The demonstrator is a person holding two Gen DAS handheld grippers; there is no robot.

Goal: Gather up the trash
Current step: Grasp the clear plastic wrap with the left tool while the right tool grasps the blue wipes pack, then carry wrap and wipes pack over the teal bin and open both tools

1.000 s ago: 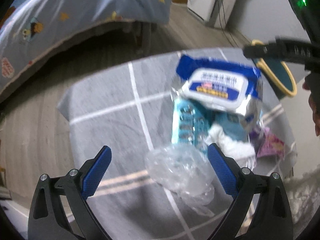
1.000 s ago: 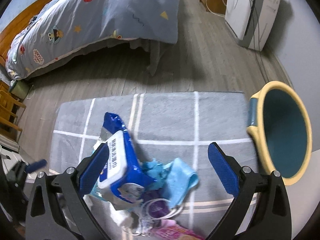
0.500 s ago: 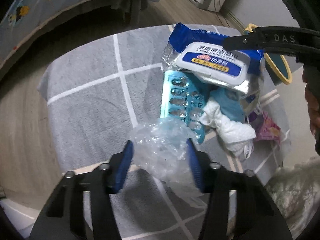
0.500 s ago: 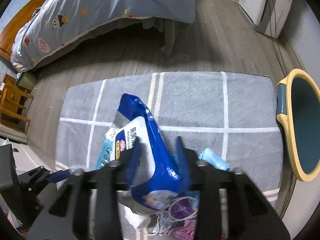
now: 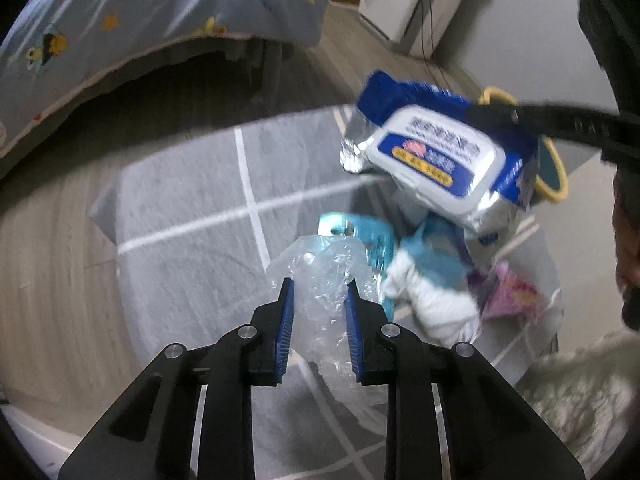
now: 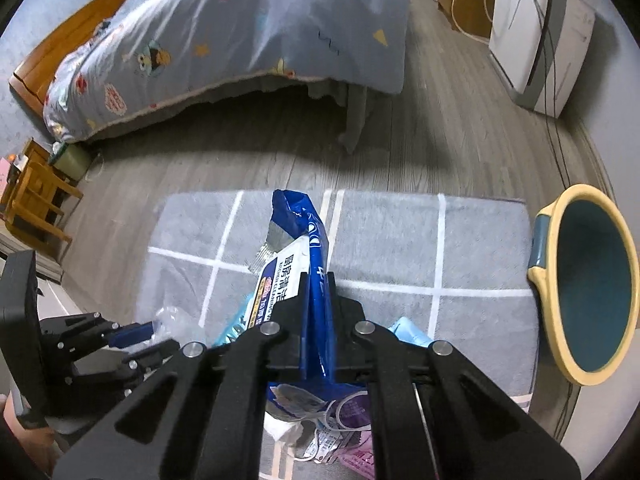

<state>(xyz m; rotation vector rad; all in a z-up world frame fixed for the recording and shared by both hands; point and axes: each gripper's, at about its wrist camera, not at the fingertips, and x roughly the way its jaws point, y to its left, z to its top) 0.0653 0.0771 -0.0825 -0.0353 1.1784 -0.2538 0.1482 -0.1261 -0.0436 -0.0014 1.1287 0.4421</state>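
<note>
My left gripper (image 5: 319, 290) is shut on a crumpled clear plastic wrap (image 5: 326, 276) and holds it just above the grey rug (image 5: 192, 220). My right gripper (image 6: 318, 278) is shut on a blue and white wet-wipes pack (image 6: 302, 248), lifted off the pile; the pack also shows in the left wrist view (image 5: 436, 160). Below lie a blue blister pack (image 5: 370, 234), a white tissue wad (image 5: 432, 300), a light blue mask (image 5: 432, 248) and a pink wrapper (image 5: 508, 292). A yellow-rimmed teal bin (image 6: 592, 284) lies at the rug's right end.
A bed with a blue cartoon quilt (image 6: 240, 40) stands behind the rug on wood flooring. A white appliance with cables (image 6: 536, 32) is at the back right. Wooden furniture (image 6: 36, 196) stands at the left. A pale fluffy mat (image 5: 580, 392) lies beside the rug.
Both grippers closed: the left on the clear plastic wrap, the right on the wipes pack. The right then lifted the pack off the pile, and the left raised the wrap slightly.
</note>
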